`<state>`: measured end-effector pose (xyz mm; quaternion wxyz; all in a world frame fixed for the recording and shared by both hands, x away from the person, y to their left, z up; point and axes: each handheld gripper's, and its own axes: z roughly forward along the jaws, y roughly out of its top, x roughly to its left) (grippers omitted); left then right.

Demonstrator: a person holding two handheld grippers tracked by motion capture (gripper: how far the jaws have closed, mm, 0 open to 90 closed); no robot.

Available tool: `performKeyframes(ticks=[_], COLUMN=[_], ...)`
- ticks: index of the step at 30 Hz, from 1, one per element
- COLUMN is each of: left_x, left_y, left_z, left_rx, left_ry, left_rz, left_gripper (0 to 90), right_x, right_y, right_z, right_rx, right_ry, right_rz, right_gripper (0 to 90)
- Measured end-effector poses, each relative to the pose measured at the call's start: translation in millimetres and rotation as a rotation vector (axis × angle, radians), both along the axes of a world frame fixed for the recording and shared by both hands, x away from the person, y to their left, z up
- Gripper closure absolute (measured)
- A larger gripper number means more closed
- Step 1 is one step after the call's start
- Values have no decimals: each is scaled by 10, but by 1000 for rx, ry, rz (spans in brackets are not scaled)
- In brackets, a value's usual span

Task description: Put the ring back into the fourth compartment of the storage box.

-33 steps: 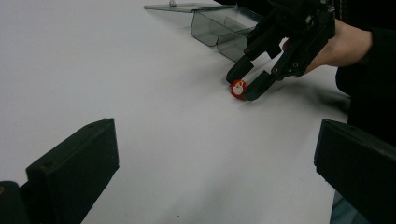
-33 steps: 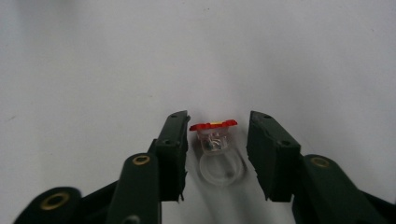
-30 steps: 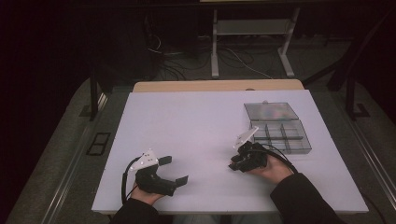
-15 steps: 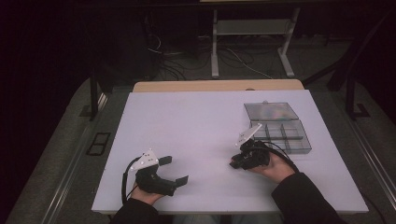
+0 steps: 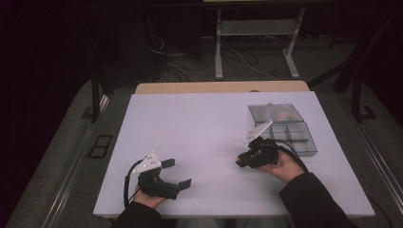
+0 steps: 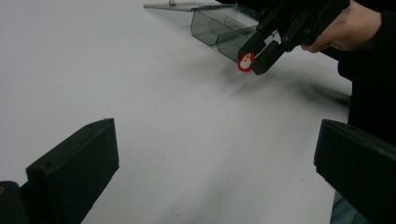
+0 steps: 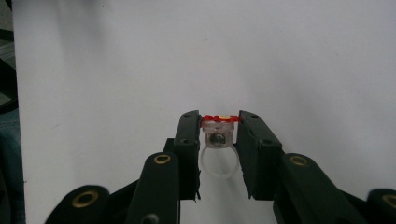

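Observation:
A small clear plastic ring with a red flower top (image 7: 218, 135) sits clamped between the jaws of my right gripper (image 7: 219, 122), held just above the white table (image 7: 280, 56). The same red-topped ring (image 6: 245, 62) shows at that gripper's tips in the left gripper view. In the high view the right gripper (image 5: 241, 161) is at the table's right of centre, pointing left. My left gripper (image 5: 177, 173) rests near the front left edge with its jaws wide apart and nothing between them. A clear compartment box (image 5: 291, 134) with its lid laid back stands behind the right hand.
The white table (image 5: 199, 123) has a broad bare stretch between the two grippers and toward the far edge. Beyond the table stand a metal frame's legs (image 5: 218, 52) and loose cables on a dark floor.
The right gripper with the ring has shifted slightly toward the front of the table. The left gripper has stayed put.

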<state>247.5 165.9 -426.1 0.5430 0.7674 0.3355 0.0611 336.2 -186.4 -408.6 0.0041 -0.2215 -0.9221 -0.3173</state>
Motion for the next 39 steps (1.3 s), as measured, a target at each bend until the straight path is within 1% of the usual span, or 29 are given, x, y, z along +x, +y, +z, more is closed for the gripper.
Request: performKeyframes(ticks=[7, 17, 23, 25, 26, 29, 31, 35, 39], left_x=[-2, -4, -3, -3, -3, -3, -5, -4, -3], left_y=[-4, -4, -5, -6, -6, -7, -8, -8, -8], left_z=[-1, -1, -1, -1, -2, -4, -2, -3, -3], left_rx=[0, 0, -1, 0, 0, 3, 8, 8, 7], left_ry=[1, 0, 3, 2, 3, 1, -1, 0, 0], left_rz=[-1, -1, -1, -2, -1, -2, -4, -4, -4], left_gripper=[0, 0, 0, 0, 0, 0, 0, 0, 0], right_x=[38, 77, 121, 130, 139, 158, 174, 206, 231], right_y=[-40, -133, -230, -255, -272, -309, -336, -386, -436], right_z=[115, 262, 369, 399, 411, 441, 454, 474, 508], right_rx=[15, 31, 45, 52, 53, 54, 60, 56, 64], right_ry=[-10, -27, -42, -40, -42, -48, -41, -44, -47], right_rz=[1, -18, -44, -59, -57, -73, -83, -93, -103], right_gripper=[689, 688, 689, 689, 689, 689, 689, 689, 689])
